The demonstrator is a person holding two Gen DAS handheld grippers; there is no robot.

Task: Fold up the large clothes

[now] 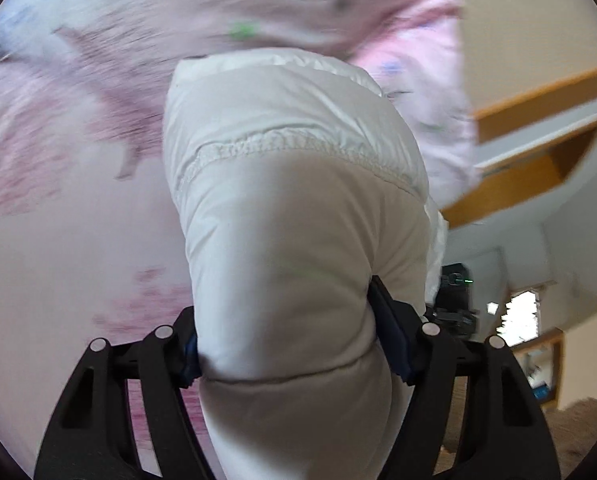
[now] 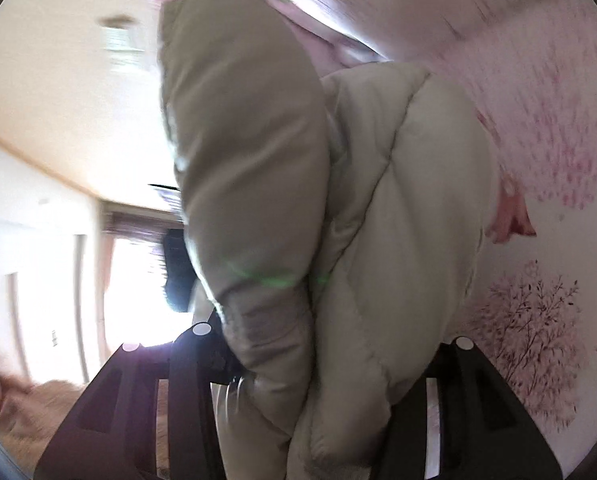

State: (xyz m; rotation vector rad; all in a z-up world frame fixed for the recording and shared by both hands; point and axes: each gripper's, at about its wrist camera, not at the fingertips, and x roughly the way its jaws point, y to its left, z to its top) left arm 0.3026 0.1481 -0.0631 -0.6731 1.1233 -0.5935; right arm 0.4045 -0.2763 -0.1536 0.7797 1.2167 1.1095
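Bulging between both pairs of jaws is a pale quilted puffer jacket (image 1: 290, 200), lifted clear of the pink blossom-print bedspread (image 1: 58, 240) that fills the background of each wrist view. The left gripper (image 1: 286, 340) is clamped on a thick padded roll of it, its blue pads pressed into either side just below a stitched seam. The right gripper (image 2: 330, 360) is likewise closed on the garment, pinching a gathered bunch of two quilted layers, with a flap rising on the left of that view and a rounded panel to its right.

Judging by the puffed channels and the way the fabric balloons out of each grip, the jacket should be light for its bulk, soft and springy, with a smooth shell that is probably slippery. Padding compresses under the pads, so a hold on the fill alone may creep; seams, hems or cuffs, where the layers are stitched together, look like the firmer places to hold it. A fold is likely to spring open unless it is pressed flat on the bed.

Blur hides much of the room; a wooden-trimmed shelf (image 1: 538, 152) shows at the far right of the left view and a bright window (image 2: 138, 280) at the left of the right view.
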